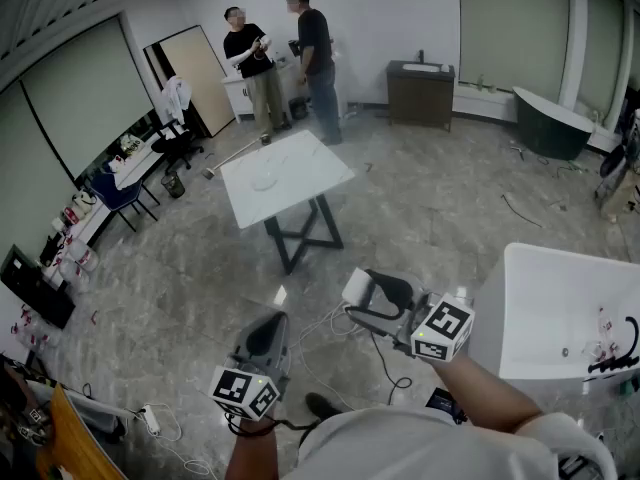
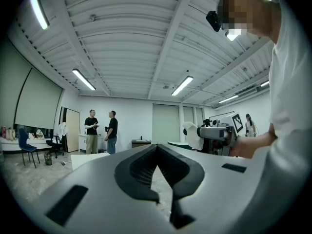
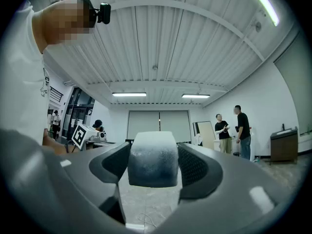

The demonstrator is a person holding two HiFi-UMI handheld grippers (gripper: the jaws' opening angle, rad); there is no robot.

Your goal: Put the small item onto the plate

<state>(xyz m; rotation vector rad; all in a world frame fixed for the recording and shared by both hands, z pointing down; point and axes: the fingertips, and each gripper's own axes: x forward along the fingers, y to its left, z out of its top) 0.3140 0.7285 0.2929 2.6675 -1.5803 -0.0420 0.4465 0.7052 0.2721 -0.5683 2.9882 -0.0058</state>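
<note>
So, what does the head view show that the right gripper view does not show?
Only the head view: the white table with the clear plate on it. Only the right gripper view: the camera on the person's head. Both: the right gripper closed on the white block, and two people standing at the far wall.

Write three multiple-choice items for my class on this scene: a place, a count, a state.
1. Where is the plate? A on the white table B on the floor C on a chair
2. How many stand at the back of the room? A one B two C four
3. What is the right gripper doing? A gripping the white item B open, empty C lying on the floor
Key: 1A, the clear plate lies on the table top; 2B, two people stand there together; 3A, the item sits clamped between its jaws.
</note>
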